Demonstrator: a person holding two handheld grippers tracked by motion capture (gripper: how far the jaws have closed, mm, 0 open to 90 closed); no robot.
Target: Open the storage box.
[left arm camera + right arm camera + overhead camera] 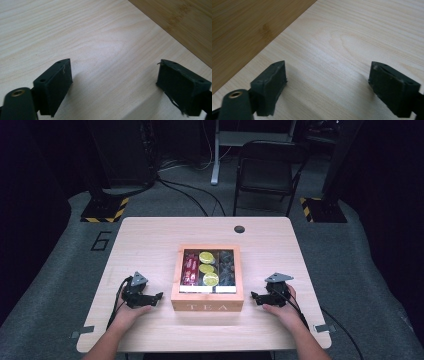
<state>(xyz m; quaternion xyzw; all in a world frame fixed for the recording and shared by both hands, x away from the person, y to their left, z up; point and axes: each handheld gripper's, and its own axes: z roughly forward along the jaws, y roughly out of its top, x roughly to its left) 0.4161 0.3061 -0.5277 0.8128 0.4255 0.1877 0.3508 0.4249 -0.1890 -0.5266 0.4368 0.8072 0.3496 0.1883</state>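
Observation:
A wooden tea box (207, 306) marked TEA sits in the middle of the light wood table (150, 240), with a clear lid over red packets, lime-print packets and dark packets. My left gripper (159, 296) rests on the table just left of the box, jaws open and pointing toward it. My right gripper (253, 296) rests just right of the box, also open and aimed at it. In the left gripper view the open jaws (113, 83) frame bare table, with the box's wall (180, 22) at upper right. The right gripper (327, 86) frames bare table beside the box wall (244, 32).
A round dark grommet (239, 229) sits near the table's far edge. Behind the table stand a black folding chair (267, 167) and stands with yellow-black striped bases (105, 210). Cables trail off the table's near corners.

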